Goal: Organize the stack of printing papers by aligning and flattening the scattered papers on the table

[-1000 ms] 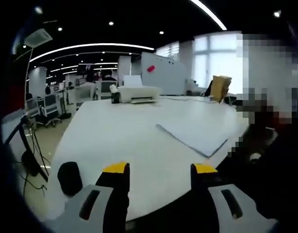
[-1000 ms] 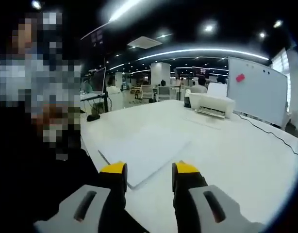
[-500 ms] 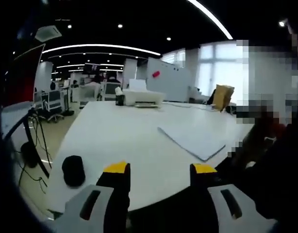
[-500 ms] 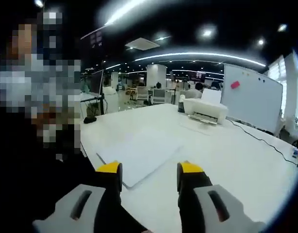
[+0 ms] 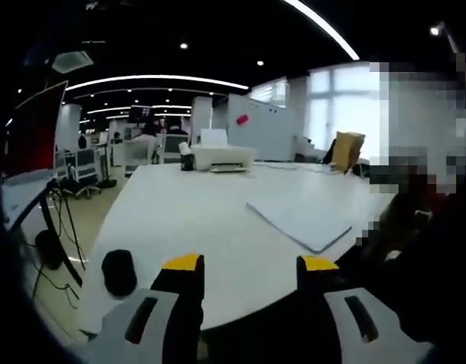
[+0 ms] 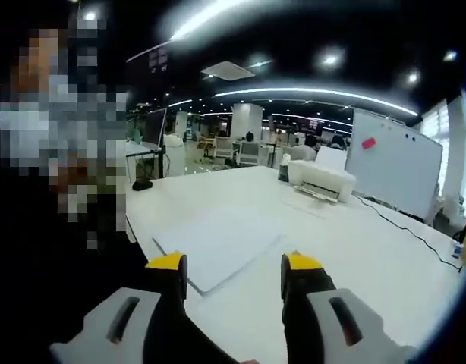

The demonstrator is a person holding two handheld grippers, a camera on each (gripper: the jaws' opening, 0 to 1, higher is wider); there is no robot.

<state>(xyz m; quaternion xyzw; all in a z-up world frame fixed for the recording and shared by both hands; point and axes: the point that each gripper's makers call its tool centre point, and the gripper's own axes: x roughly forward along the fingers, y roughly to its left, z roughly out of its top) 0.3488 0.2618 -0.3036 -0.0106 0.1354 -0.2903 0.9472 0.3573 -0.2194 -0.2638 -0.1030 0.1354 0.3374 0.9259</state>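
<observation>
Paper stack (image 5: 303, 220) lies flat on the white table (image 5: 187, 220), near the table edge beside the person. In the right gripper view the same paper stack (image 6: 218, 244) is just ahead of the jaws, and its sheets look mostly even, with one corner pointing toward the camera.

The left gripper (image 5: 247, 263) has its jaws spread apart with nothing between them, and it is held above the near edge of the table. The right gripper (image 6: 234, 263) is also released, with jaws apart and nothing between them, close to the stack but not touching it.

Nothing lies between the grippers and the stack. Farther on the table stands a white printer (image 5: 221, 156), with a dark cup (image 5: 187, 155) just beside it. Behind them is a whiteboard (image 5: 257, 129) with a pink mark.

The left gripper view shows a black mouse (image 5: 119, 271) near the table corner, a brown paper bag (image 5: 347, 151) at the far side, and a monitor (image 5: 33, 136). The right gripper view shows the printer (image 6: 320, 179) with a black cable (image 6: 404, 227) running across the table.
</observation>
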